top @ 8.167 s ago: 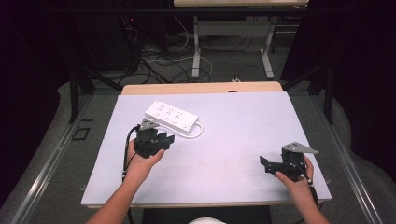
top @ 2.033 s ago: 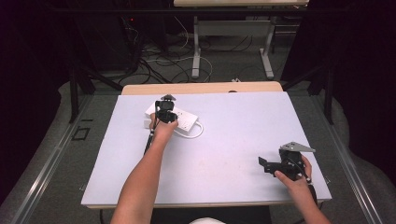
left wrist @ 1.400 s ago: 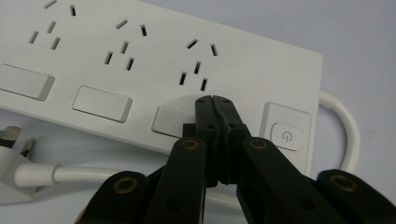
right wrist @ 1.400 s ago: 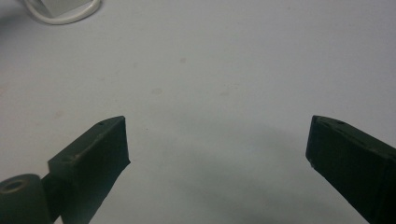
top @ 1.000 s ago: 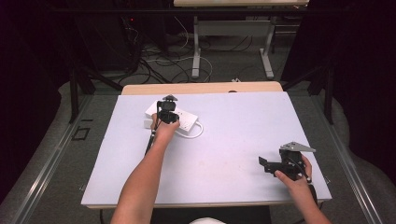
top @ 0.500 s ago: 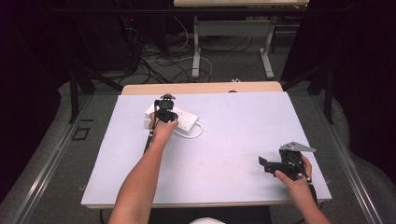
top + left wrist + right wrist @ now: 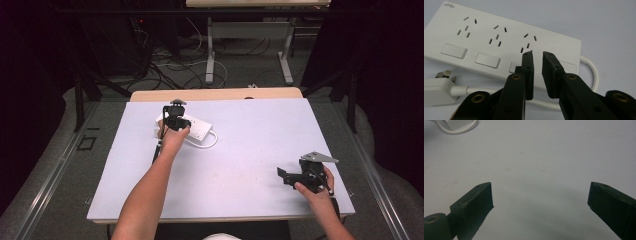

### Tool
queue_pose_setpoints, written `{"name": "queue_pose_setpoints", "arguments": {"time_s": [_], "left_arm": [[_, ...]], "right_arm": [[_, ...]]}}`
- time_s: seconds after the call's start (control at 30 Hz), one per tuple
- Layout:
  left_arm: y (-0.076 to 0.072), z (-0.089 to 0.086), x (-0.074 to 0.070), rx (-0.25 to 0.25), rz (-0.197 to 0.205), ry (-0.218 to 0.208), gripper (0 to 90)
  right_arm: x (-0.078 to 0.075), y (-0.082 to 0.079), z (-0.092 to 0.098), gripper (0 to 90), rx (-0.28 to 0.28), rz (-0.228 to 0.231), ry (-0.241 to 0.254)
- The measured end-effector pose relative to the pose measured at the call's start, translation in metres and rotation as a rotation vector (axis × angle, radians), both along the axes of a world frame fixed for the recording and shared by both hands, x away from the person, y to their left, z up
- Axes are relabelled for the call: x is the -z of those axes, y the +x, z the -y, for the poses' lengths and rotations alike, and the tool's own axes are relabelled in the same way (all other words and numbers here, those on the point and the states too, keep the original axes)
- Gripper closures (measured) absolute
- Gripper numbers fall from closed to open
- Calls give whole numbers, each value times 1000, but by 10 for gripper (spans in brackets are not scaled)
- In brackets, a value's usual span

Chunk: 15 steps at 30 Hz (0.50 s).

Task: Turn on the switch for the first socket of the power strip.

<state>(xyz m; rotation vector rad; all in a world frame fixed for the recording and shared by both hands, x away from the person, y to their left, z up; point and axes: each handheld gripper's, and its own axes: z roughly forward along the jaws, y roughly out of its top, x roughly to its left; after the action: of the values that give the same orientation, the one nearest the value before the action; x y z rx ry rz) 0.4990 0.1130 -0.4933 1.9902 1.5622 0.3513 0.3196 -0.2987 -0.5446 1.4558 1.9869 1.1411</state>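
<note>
Hovering over the power strip at the counter's far side, the left tool, jaws just parting slightly and empty, seems positioned to press its switches.

Smooth white plastic power strip, matt black tongs, matt tabletop.

No legible text on power strip

A pale table stands in a dark room, cables strewn on grey floor behind.
</note>
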Motion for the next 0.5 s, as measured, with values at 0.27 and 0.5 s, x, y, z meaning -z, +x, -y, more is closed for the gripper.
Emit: {"name": "queue_pose_setpoints", "arguments": {"time_s": [0.27, 0.5], "left_arm": [[-6, 2, -7, 20, 14, -20, 732], [-14, 3, -15, 46, 25, -39, 678]], "right_arm": [[0, 0, 0, 54, 5, -5, 7], [-1, -1, 0, 54, 8, -5, 7]]}}
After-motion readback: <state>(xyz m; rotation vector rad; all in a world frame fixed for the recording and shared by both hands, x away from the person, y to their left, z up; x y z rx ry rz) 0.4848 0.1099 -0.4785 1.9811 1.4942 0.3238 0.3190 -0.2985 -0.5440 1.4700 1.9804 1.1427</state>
